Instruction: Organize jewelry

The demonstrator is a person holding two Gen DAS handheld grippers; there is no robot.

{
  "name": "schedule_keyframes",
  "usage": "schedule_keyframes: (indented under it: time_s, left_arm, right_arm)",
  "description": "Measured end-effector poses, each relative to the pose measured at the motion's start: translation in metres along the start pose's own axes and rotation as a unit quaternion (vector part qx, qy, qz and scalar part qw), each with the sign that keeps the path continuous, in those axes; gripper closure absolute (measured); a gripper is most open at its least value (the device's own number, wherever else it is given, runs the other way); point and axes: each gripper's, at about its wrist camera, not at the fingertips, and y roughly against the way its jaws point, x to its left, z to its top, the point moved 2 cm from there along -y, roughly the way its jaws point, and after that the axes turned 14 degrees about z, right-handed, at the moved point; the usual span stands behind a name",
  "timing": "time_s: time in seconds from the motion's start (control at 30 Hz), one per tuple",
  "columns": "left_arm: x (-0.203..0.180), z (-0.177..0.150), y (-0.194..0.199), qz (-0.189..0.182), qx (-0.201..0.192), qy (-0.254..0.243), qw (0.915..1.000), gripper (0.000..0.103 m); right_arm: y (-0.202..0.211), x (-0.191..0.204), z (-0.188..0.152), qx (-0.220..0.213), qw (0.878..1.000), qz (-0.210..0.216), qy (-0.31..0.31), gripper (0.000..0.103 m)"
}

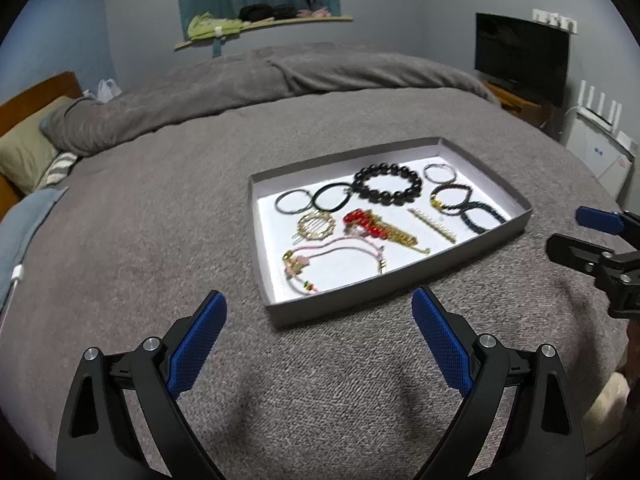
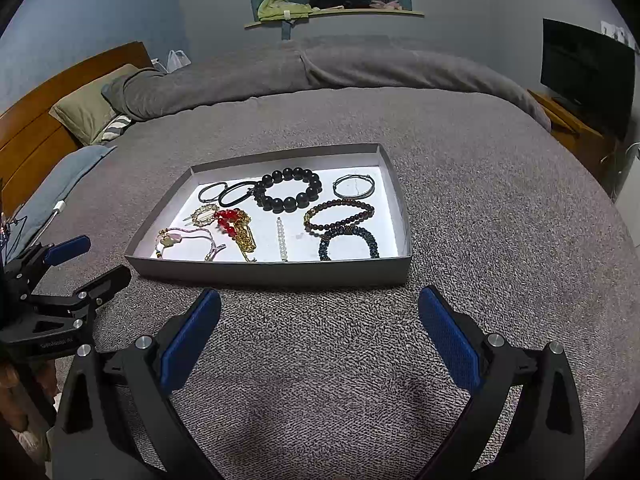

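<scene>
The jewelry tray (image 2: pixel 276 270) sat on the grey bedspread (image 2: pixel 480 200), centre of the right wrist frame and just right of centre in the left wrist frame. Inside it I saw the big black bead bracelet (image 2: pixel 289 195) near the far wall, two thin black bands (image 2: pixel 228 193) to its left, a silver bangle (image 2: pixel 354 186) to its right, a brown bead bracelet (image 2: pixel 340 214) and a dark blue bead bracelet (image 2: pixel 349 242) below that. Lower left of the tray held a gold round clip (image 2: pixel 202 215), red beads on a gold chain (image 2: pixel 236 226), a pink cord bracelet (image 2: pixel 188 240) and a pearl bar clip (image 2: pixel 283 239).

My left gripper (image 1: pixel 319 310) hovered above the bedspread just short of the tray's near wall, fingers spread wide, gripping nothing. My right gripper (image 2: pixel 320 307) hung the same way, released and empty, level and pointing at the tray. Each showed at the other frame's edge, beside the tray.

A pillow (image 2: pixel 86 114) and wooden headboard (image 2: pixel 36 120) lay upper left, a dark screen (image 2: pixel 586 76) upper right
</scene>
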Motion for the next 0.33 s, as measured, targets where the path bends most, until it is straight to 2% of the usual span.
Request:
schedule_keyframes:
  time_s: [0.33]
  left_arm:
    - [0.006, -0.002, -0.011, 0.013, 0.024, 0.003, 0.9996, 0.01]
  right_arm:
    - [-0.002, -0.004, -0.002, 0.003, 1.0, -0.003, -0.003, 0.006]
